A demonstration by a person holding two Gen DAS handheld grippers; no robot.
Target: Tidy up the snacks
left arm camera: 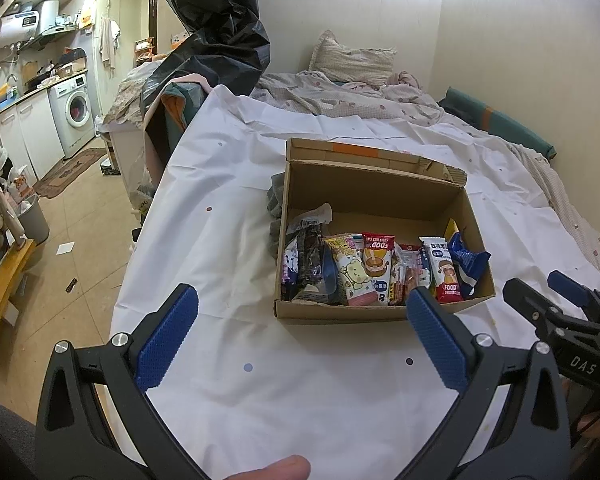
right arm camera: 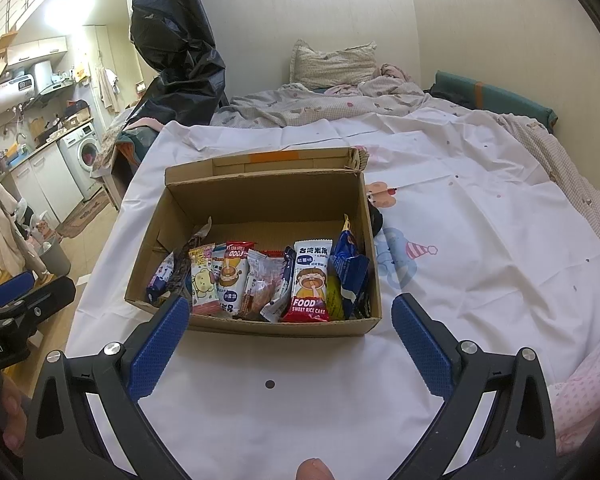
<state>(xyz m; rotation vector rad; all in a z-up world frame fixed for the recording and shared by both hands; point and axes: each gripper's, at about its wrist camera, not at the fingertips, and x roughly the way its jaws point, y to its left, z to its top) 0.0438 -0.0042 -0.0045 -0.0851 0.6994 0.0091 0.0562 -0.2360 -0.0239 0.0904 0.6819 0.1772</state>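
Cardboard is what matters in the left wrist view: an open cardboard box point(left arm camera: 380, 236) sits on the white sheet point(left arm camera: 228, 240) towards the middle of the bed, its lid flap folded back on the far side, and a row of snack packets point(left arm camera: 376, 272) stands upright along its near wall while the far half of the floor is bare. The left gripper point(left arm camera: 302, 320) hovers over the sheet short of the box's near edge, its blue pads wide apart and holding nothing; the right gripper shows at the right edge of this view, also empty as far as can be seen. In the right wrist view the same box point(right arm camera: 260, 200) lies straight ahead, with a red-and-white rice cake packet point(right arm camera: 310, 284) near the right end of the row and a blue packet point(right arm camera: 350, 268) slumped against the right wall. The right gripper point(right arm camera: 290, 322) hangs just before the near wall, fingers spread fully and nothing between them. No loose snack is visible on the sheet, so the step in hand is probably straightening the row. That is best done by coming down from above, clear of the near wall, pinching one packet by its crimped top edge, since the film is slippery and crushes easily, and perhaps steadying the light box with the other gripper.
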